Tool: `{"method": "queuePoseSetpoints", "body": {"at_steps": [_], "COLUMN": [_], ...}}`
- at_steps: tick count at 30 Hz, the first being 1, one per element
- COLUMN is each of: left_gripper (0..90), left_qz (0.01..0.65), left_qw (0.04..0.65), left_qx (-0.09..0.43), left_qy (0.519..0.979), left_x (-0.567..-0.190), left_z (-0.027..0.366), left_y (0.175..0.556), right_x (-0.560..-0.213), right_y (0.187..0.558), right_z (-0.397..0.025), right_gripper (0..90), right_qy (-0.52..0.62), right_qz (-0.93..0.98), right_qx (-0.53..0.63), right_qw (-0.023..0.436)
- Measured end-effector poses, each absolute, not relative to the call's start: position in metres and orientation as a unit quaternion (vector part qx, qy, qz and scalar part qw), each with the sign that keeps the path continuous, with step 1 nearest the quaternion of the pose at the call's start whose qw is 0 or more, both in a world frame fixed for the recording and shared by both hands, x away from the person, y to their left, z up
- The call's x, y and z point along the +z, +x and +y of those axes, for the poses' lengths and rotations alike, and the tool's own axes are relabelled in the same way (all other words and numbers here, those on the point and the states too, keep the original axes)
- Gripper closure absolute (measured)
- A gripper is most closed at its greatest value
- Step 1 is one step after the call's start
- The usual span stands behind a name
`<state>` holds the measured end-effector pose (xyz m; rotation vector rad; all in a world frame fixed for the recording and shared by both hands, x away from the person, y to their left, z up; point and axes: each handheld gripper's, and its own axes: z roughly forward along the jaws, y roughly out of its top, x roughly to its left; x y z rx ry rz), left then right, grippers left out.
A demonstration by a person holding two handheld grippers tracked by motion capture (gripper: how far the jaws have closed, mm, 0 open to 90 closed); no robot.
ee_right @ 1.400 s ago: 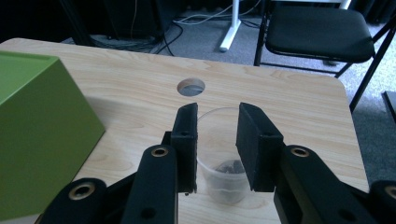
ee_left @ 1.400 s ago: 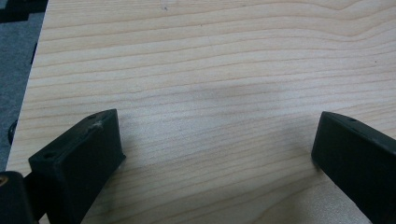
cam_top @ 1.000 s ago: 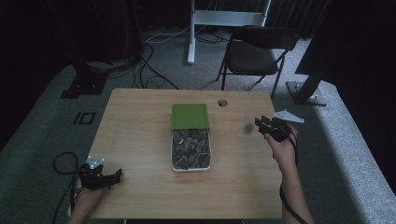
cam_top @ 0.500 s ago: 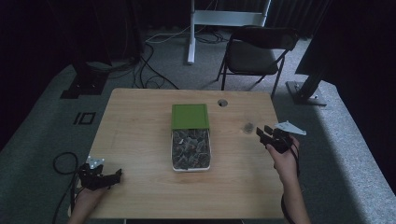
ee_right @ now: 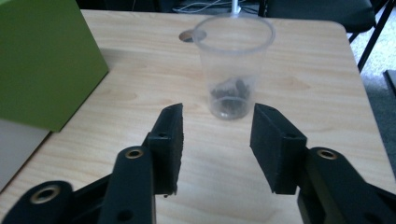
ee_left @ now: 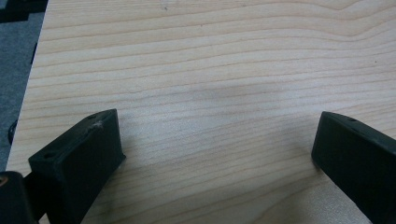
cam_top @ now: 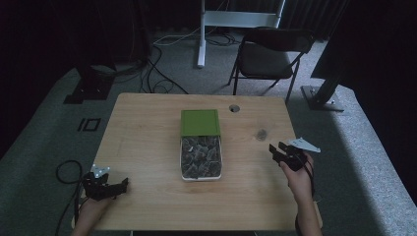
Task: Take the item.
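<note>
Dark carpet and trailing cables ring a pale wooden table point(cam_top: 147, 128) in the high view. At lower left of that frame the left gripper point(cam_top: 105, 187) rests near the table's edge, jaws spread wide over bare wood. At centre sits a white tray of dark tea bags point(cam_top: 200, 157) with its green lid point(cam_top: 200, 122) slid back. Toward the right, the right gripper point(ee_right: 217, 140), jaws parted and empty, faces a clear plastic cup point(ee_right: 232, 65) holding a few dark pieces. Judging by this, some transfer is done, and most bags remain in the tray.
</note>
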<state>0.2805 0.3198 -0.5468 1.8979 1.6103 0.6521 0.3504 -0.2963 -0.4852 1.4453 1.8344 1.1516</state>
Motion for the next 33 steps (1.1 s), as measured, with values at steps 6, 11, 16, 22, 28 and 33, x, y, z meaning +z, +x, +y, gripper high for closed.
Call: {"method": "queuePoseSetpoints", "body": {"at_steps": [6,11,16,22,28,33], "left_gripper": [2.3,2.3,2.3,2.3,2.3,2.3], "left_qz": [0.601,0.601,0.600,0.600,0.600,0.600], "left_qw": [0.281,0.281,0.280,0.280,0.280,0.280], "left_qx": [0.243,0.244,0.243,0.244,0.244,0.243], "left_qy": [0.708,0.708,0.708,0.708,0.708,0.709], "left_x": [-0.547,-0.547,-0.547,-0.547,-0.547,-0.547], "left_z": [0.320,0.320,0.320,0.320,0.320,0.320], "left_y": [0.280,0.280,0.280,0.280,0.280,0.280], "right_x": [-0.496,-0.508,-0.518,-0.525,-0.529,-0.534], "right_y": [0.342,0.335,0.331,0.326,0.318,0.312], "right_z": [-0.299,-0.300,-0.304,-0.306,-0.305,-0.302], "right_gripper": [50.8,48.8,47.9,45.8,40.2,36.7], "right_qy": [0.539,0.545,0.554,0.559,0.566,0.569], "right_qz": [0.680,0.683,0.682,0.684,0.684,0.685], "right_qx": [0.424,0.415,0.411,0.399,0.390,0.383], "right_qw": [0.259,0.254,0.246,0.247,0.244,0.246]}}
